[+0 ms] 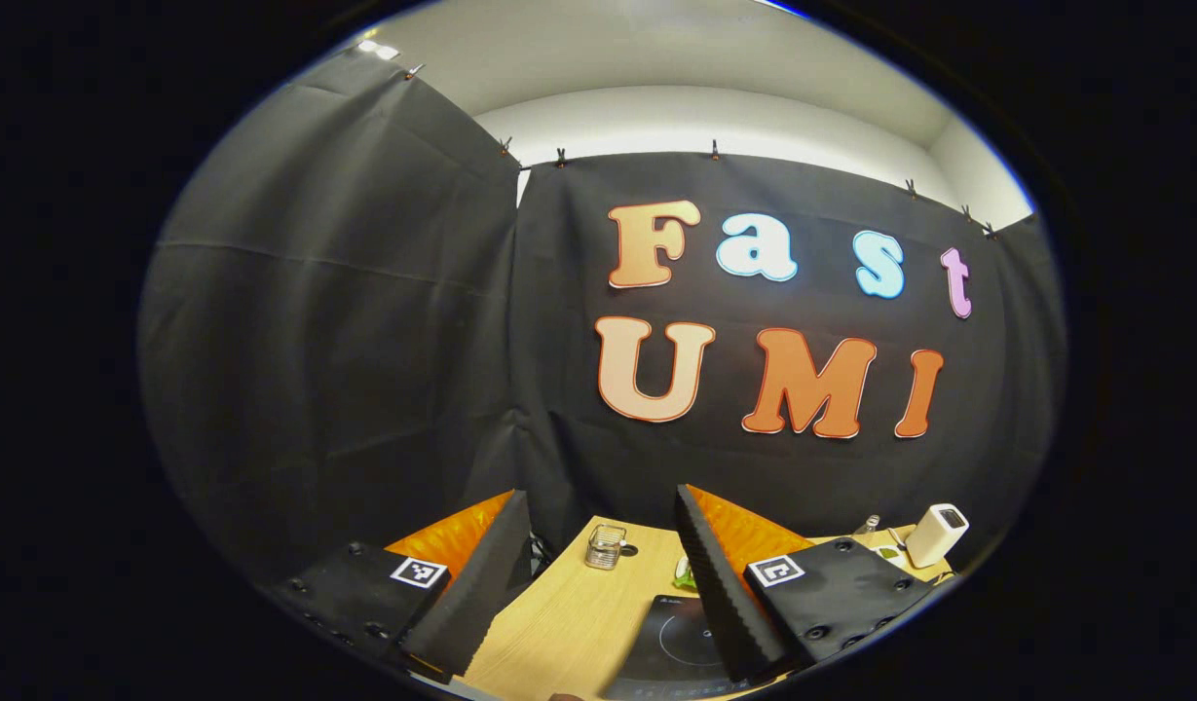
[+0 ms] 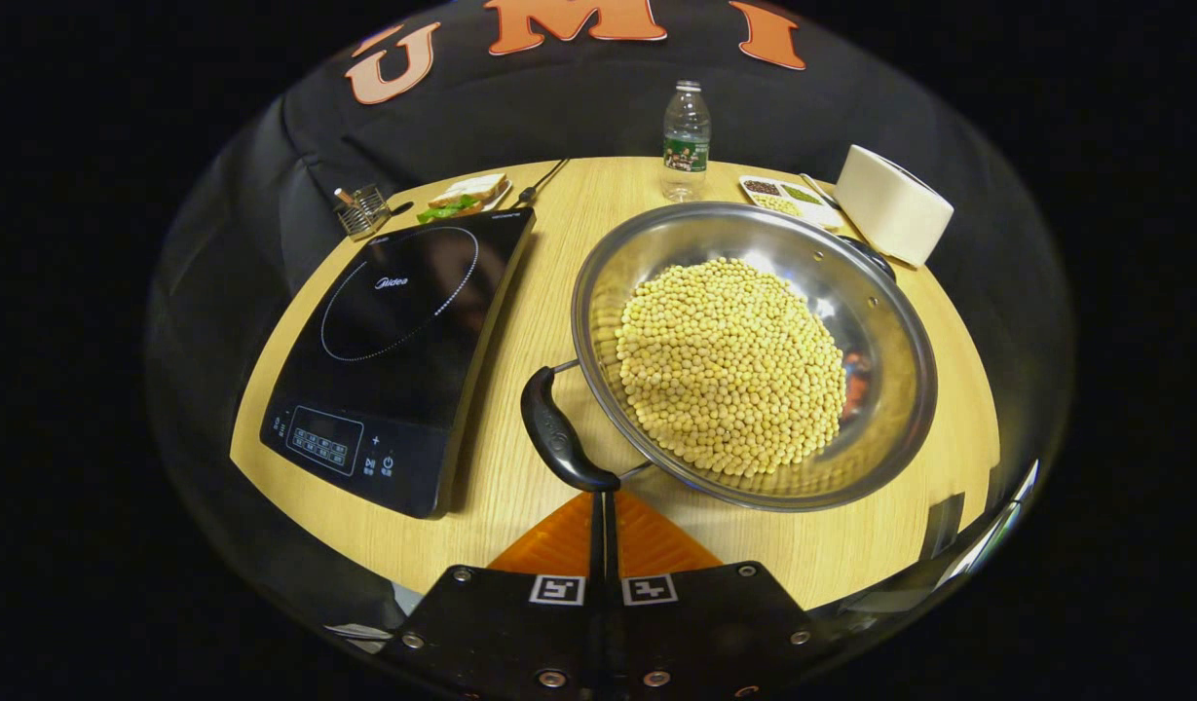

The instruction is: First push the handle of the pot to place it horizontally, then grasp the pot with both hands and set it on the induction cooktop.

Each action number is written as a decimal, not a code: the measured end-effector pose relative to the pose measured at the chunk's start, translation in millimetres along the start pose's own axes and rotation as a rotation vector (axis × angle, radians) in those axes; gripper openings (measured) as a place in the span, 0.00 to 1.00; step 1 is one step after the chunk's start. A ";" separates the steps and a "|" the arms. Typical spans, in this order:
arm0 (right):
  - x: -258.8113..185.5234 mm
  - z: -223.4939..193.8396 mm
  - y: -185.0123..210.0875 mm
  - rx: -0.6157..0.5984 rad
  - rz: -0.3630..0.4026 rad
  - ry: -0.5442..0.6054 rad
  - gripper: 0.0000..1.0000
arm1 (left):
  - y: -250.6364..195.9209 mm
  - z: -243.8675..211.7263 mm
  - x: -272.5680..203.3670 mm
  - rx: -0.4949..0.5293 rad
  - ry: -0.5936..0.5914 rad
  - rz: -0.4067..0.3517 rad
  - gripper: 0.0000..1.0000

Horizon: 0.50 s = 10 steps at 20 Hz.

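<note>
A: Where does the pot (image 2: 754,355) sit from your right gripper (image 2: 603,501)?

B: Just ahead of it and a little to its right, resting on the table (image 2: 520,497). Its near handle (image 2: 559,433) lies right at your fingertips, almost touching as far as the right gripper view lets you judge. That gripper's fingers are pressed together, pinching nothing.

A: And the handle's long axis?

B: It runs slantwise across your line of reach, the far end leaning away to your left, the near end at your tips. It looks to me as if the push to level it is the step in hand, so you'd nudge sideways with the closed tips rather than grip.

A: Which hand is nearer?

B: The right, plainly. In the left gripper view your left gripper (image 1: 598,574) is held higher, its fingers spread wide with nothing between them, and part of the cooktop (image 1: 676,638) shows below and ahead of it.

A: Where is the cooktop from the right gripper?

B: Ahead and to its left (image 2: 403,341), just beside the pot with a strip of bare table between them.

A: What's inside the pot?

B: A heaped mound of pale beans (image 2: 729,365), so I'd expect it to be heavy and likely to spill if tilted. A second handle (image 2: 866,255) shows at the far rim. Beyond stand a bottle (image 2: 686,141) and a small tray (image 2: 783,197) with divided fillings.
</note>
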State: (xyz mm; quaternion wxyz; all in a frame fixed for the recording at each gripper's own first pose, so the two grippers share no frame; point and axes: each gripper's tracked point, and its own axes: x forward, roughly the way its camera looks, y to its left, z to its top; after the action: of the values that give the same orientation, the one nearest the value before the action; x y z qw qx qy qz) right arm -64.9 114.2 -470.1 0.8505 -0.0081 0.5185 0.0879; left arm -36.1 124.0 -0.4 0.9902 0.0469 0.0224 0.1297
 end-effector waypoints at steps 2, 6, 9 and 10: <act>5.7 7.9 7.9 -0.005 0.010 -0.001 0.00 | 6.9 0.1 0.7 0.004 -0.003 0.014 0.97; 13.5 21.6 20.6 0.002 0.030 -0.001 0.00 | 21.4 0.4 0.6 0.011 -0.005 0.041 0.97; 20.1 29.5 28.1 0.038 0.052 0.004 0.00 | 31.3 -2.1 3.9 0.011 -0.002 0.054 0.97; 21.7 32.2 30.1 0.050 0.057 0.005 0.00 | 32.4 -2.4 4.9 0.013 -0.002 0.058 0.97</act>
State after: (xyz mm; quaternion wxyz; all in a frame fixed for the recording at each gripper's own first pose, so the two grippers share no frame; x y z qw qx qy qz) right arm -31.5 150.3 -472.0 0.8463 0.0276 0.5227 0.0992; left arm -39.7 156.7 0.2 0.9857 0.0539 0.0209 0.1580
